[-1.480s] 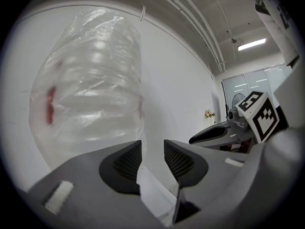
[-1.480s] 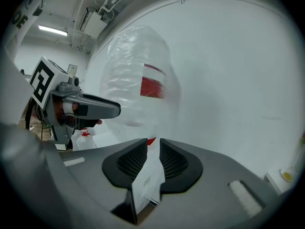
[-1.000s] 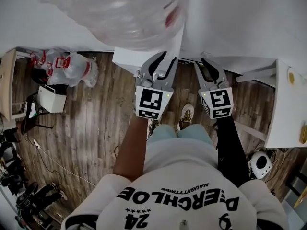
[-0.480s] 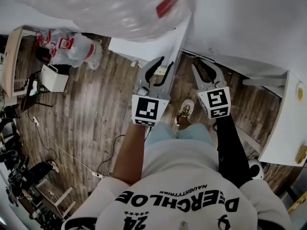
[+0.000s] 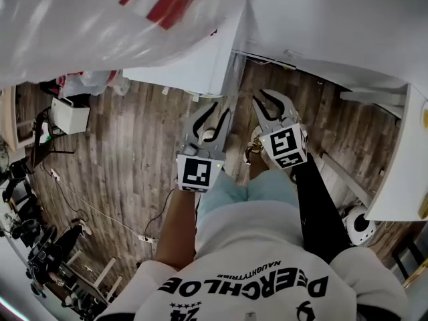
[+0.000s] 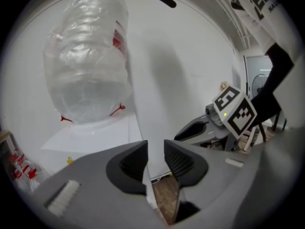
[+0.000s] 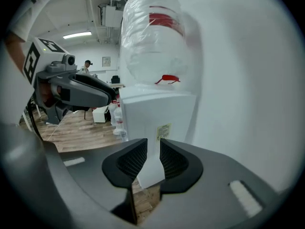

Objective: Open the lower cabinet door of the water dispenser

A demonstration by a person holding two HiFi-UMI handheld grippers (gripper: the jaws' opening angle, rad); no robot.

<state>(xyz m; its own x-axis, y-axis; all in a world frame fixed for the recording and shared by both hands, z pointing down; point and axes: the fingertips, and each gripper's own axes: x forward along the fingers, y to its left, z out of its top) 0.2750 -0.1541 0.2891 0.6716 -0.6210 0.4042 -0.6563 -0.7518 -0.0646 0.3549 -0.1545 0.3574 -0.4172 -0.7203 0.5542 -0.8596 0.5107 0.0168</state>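
Note:
The white water dispenser (image 5: 200, 65) stands on the wood floor against the wall, with a large clear bottle (image 5: 100, 25) on top. I cannot make out its lower cabinet door in any view. My left gripper (image 5: 221, 112) hangs just in front of the dispenser's near corner, jaws a little apart and empty. My right gripper (image 5: 269, 102) is beside it on the right, also slightly apart with nothing between the pads. In the left gripper view the left gripper (image 6: 155, 149) frames the dispenser's edge (image 6: 143, 109). In the right gripper view the right gripper (image 7: 153, 147) points at a dispenser side (image 7: 157, 113) bearing a small label.
A white wall panel (image 5: 334, 19) runs behind and to the right of the dispenser. A white table (image 5: 401, 159) is at the right edge. Bagged bottles (image 5: 87, 82), a white box (image 5: 67, 116) and floor cables lie to the left. My shoes (image 5: 254, 146) are under the grippers.
Both grippers have dropped lower in front of the dispenser and tilted further down. The bottle and dispenser have slid up and left in the head view. The jaw gaps look the same.

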